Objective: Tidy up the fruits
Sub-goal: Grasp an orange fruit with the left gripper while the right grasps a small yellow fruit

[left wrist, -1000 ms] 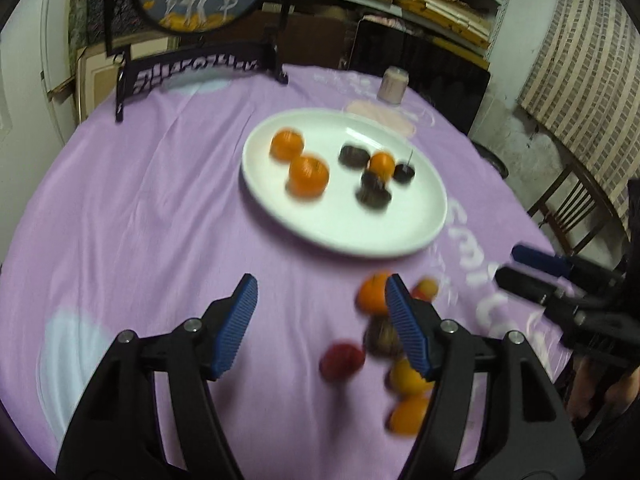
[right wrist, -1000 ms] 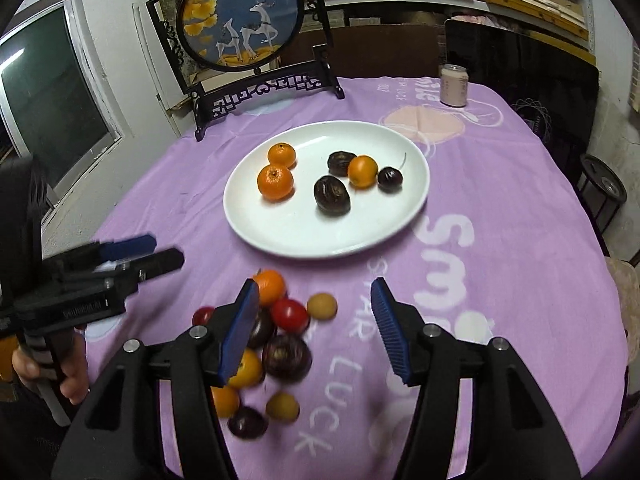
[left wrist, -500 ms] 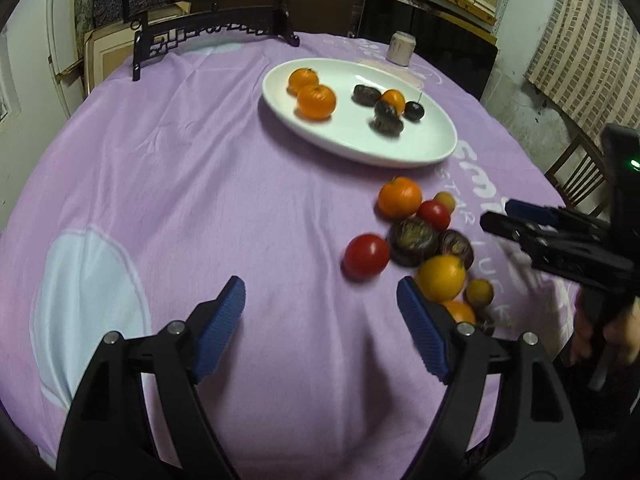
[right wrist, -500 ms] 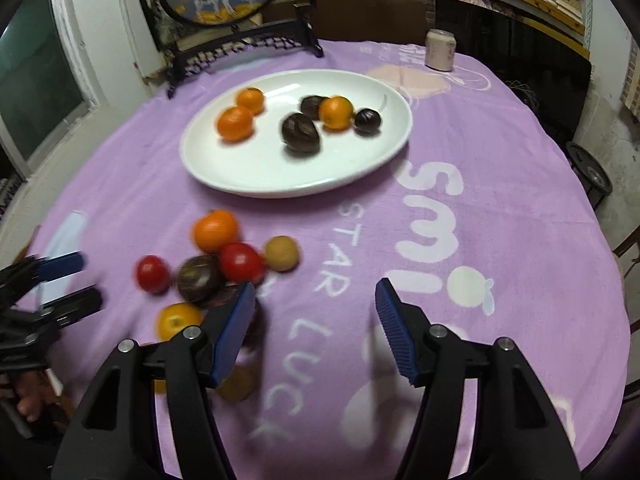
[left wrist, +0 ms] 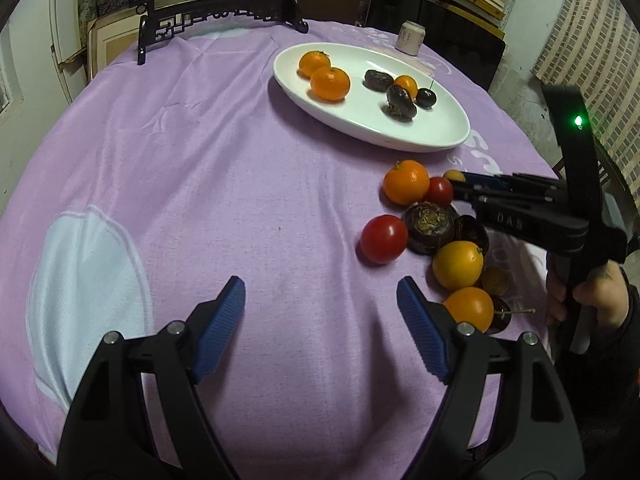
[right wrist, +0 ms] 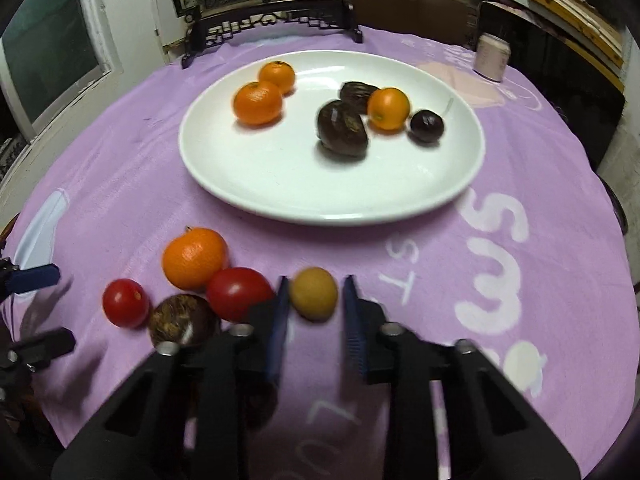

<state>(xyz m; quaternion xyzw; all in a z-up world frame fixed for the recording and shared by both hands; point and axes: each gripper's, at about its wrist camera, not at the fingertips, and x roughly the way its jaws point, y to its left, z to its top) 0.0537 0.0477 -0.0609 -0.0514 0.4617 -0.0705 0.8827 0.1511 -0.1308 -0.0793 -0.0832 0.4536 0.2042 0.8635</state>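
Note:
A white plate [right wrist: 300,184] [left wrist: 440,128] holds tangerines and dark fruits. In front of it, loose fruit lies on the purple cloth: a tangerine [right wrist: 194,256], two red tomatoes [right wrist: 238,292] [right wrist: 125,302] and a dark fruit [right wrist: 182,320]. My right gripper [right wrist: 315,284] [left wrist: 460,186] is shut on a small yellow-brown fruit [right wrist: 313,294] at the pile's right end, down on the cloth. My left gripper [left wrist: 320,286] [right wrist: 40,310] stands open over bare cloth left of the pile, with nothing between its fingers. More orange and dark fruits [left wrist: 458,264] lie beside its right finger.
A round painted screen on a black stand [left wrist: 220,12] rises at the table's far edge. A small pale can [right wrist: 491,56] stands behind the plate. A person's hand [left wrist: 600,296] holds the right gripper's handle at the table's right rim.
My right gripper dropped toward the pile and closed on the small yellow-brown fruit. My left gripper sank a little at first and widened, then held still.

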